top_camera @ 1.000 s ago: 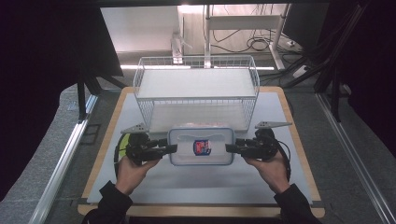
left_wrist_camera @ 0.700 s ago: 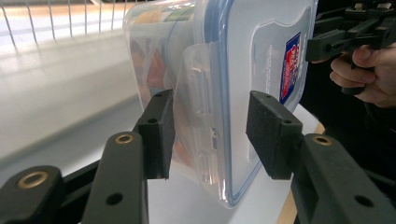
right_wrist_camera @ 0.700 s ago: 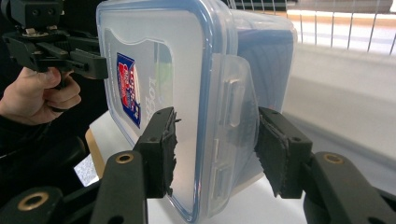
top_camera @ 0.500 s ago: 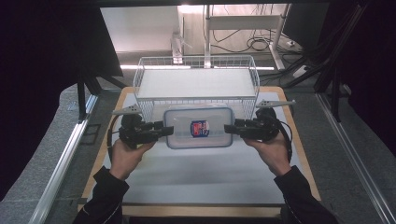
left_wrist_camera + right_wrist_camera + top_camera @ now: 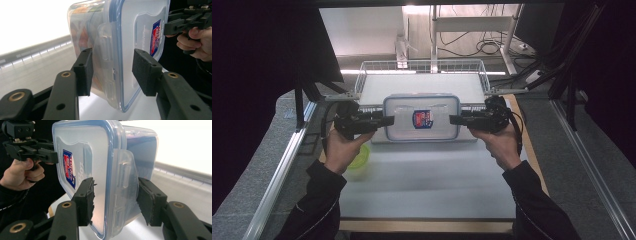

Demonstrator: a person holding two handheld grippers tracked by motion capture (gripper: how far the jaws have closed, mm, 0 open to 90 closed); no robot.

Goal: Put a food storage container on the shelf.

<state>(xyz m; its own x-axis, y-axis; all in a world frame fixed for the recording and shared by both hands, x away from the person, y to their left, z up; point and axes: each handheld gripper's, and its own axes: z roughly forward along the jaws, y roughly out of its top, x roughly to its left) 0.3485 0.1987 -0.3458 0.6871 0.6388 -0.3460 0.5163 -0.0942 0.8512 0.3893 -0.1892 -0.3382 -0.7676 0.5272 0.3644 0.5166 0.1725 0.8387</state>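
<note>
Above the near rim of the white wire basket (image 5: 421, 67): clear rectangular plastic container with blue-edged lid (image 5: 422, 118), lifted off the table, gripped at opposite short ends by left gripper (image 5: 381, 120) and right gripper (image 5: 460, 120).

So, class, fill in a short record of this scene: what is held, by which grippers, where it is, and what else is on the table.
held item: clear lidded container, blue seal, sticker on lid
left gripper: shut on the container's left end clip
right gripper: shut on its right end clip
position: lifted, level, at the front rim of the wire basket
basket contents: none visible
other item: green round object by the left hand
surface: white mat
</note>
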